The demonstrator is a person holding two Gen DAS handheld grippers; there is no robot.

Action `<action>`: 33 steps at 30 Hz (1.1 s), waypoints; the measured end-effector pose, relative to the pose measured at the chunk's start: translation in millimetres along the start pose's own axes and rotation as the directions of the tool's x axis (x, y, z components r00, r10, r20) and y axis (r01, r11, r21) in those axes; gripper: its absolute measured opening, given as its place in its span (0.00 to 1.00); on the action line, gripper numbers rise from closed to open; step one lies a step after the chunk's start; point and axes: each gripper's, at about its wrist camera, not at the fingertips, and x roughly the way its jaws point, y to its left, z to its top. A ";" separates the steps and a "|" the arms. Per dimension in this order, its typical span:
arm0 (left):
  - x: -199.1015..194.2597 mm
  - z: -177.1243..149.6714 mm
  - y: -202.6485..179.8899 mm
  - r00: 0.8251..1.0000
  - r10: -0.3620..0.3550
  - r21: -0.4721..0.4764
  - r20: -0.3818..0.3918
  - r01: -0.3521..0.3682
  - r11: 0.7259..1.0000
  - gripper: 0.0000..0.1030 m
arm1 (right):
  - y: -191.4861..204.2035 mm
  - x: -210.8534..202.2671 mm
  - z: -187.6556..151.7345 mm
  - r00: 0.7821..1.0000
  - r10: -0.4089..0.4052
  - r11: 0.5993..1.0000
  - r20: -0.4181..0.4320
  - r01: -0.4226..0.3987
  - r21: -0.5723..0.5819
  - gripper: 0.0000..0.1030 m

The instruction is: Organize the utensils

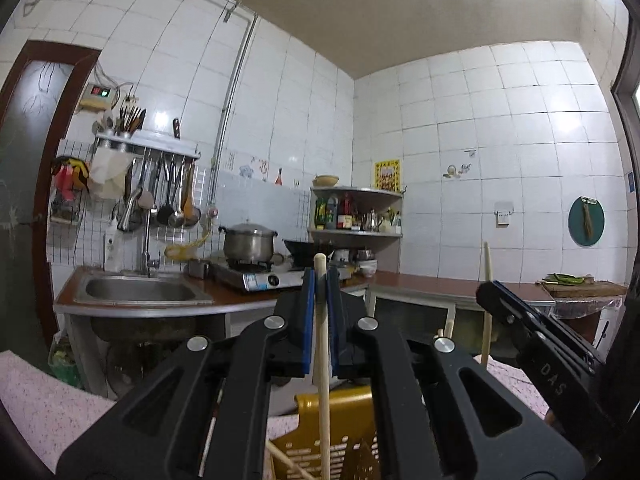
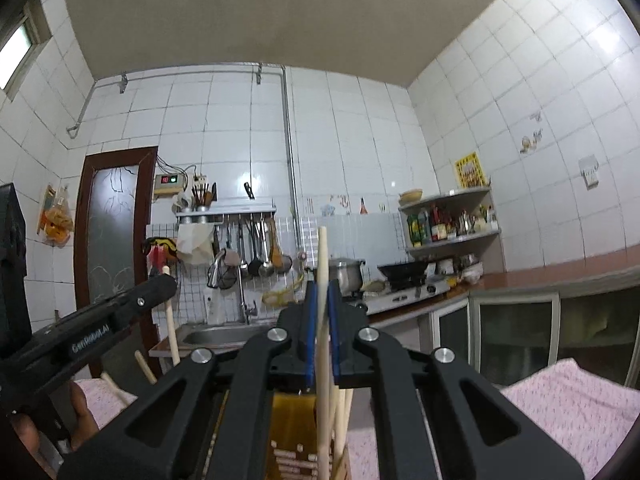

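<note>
Left wrist view showed the left tongs clamped on an upright wooden chopstick, its lower end reaching down toward the yellow slotted basket on the pink-patterned cloth below. My reading is that this was an insertion step, and the main risk lay at the basket. Other sticks already leaned inside it, so a descending tip could strike one, catch on a slot edge, or land outside the rim. Because the stick was pinched high on its length, any knock at the bottom could swivel it between the pads. Both tongs hung close together above the basket, and they could bump each other.

Right wrist view showed the right tongs drawn in equally tight on a second chopstick, also roughly upright over the basket, with more sticks beside it. Blue pads pressed the wood from both sides; nothing else appeared to touch them.
</note>
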 end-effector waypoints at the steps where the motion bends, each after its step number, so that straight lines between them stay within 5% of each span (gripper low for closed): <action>1: -0.9 -0.8 1.2 1.000 0.002 -0.002 -0.007 -0.002 1.000 0.05 | -0.5 -0.9 -2.9 1.000 0.002 1.000 -0.017 -0.002 0.002 0.06; 9: -15.2 -0.4 21.7 0.991 0.011 -0.066 -0.130 -0.020 0.998 0.10 | -7.0 -5.5 -19.7 0.986 0.007 1.000 -0.170 -0.003 0.027 0.07; 12: -29.0 9.0 31.0 0.986 0.024 -0.102 -0.163 -0.041 0.994 0.37 | -9.3 -14.8 -10.0 0.974 -0.008 0.999 -0.225 0.018 0.043 0.18; 14: -47.0 20.7 37.8 0.983 0.069 -0.099 -0.172 -0.087 0.991 0.59 | -8.4 -24.9 -1.4 0.970 -0.028 0.998 -0.240 0.039 0.042 0.54; 16: -64.0 28.0 42.1 0.981 0.098 -0.087 -0.166 -0.113 0.990 0.79 | -2.1 -40.9 9.3 0.966 -0.057 0.998 -0.253 0.060 0.001 0.55; 19: -100.3 37.0 51.4 0.972 0.117 -0.065 -0.202 -0.132 0.989 0.93 | 13.6 -70.1 21.9 0.956 -0.096 0.994 -0.276 0.077 -0.079 0.67; 26: -190.1 36.9 49.0 0.951 0.184 0.009 -0.249 -0.187 0.982 0.95 | 60.3 -156.6 33.9 0.938 -0.184 0.967 -0.295 0.120 -0.223 0.96; 33: -268.4 11.3 25.1 0.945 0.186 -0.005 -0.271 -0.194 0.981 0.95 | 81.1 -216.1 23.7 0.918 -0.221 0.968 -0.328 0.165 -0.190 0.96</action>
